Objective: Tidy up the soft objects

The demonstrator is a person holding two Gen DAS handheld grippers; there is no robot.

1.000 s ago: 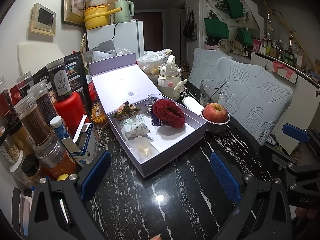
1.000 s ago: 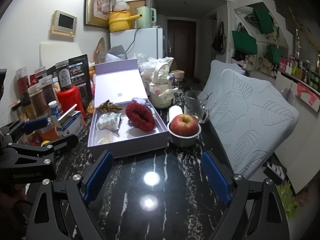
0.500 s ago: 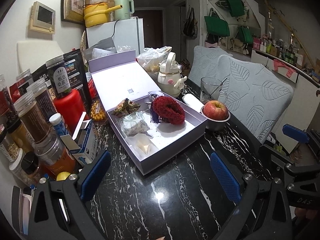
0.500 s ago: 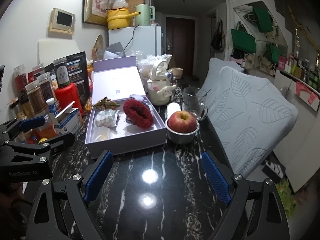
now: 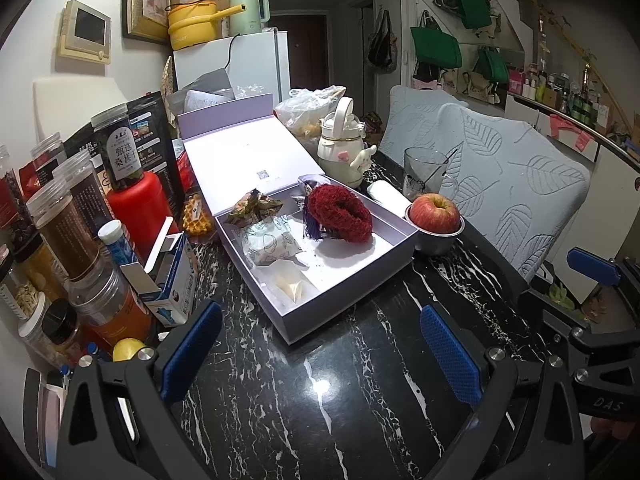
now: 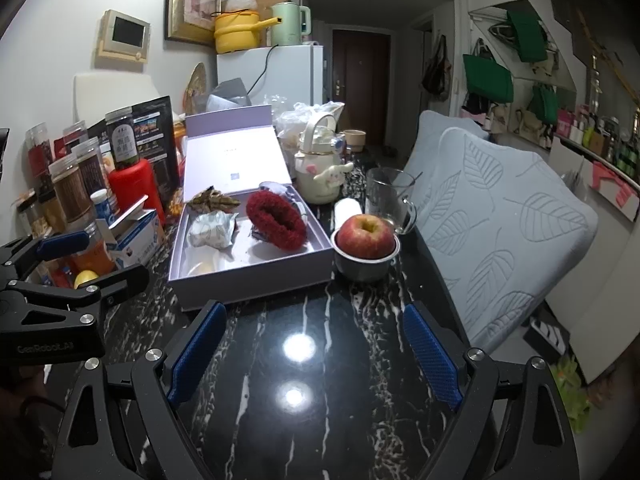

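Observation:
An open lilac box (image 5: 348,296) (image 6: 248,286) lies on the black marble table with its lid tipped back. Inside rest a fluffy red scrunchie (image 5: 339,213) (image 6: 275,220), a pale crumpled pouch (image 5: 270,242) (image 6: 212,232), a brown patterned cloth (image 5: 256,206) (image 6: 212,201) and a cream piece (image 5: 290,282) (image 6: 200,268). My left gripper (image 5: 320,352) is open over bare table short of the box. My right gripper (image 6: 314,354) is also open, with nothing between its blue pads. The left gripper (image 6: 52,276) also shows at the left edge of the right wrist view.
A red apple in a steel bowl (image 5: 436,220) (image 6: 366,246) stands right of the box, with a glass mug (image 6: 390,198) and a white teapot (image 5: 346,148) behind. Jars, a red bottle (image 5: 136,208) and a small blue carton (image 5: 174,280) crowd the left. A pale leaf-pattern cushion (image 6: 500,232) borders the right.
Both views have shifted very slightly; the box and its contents lie as before. Neither gripper has opened or shut.

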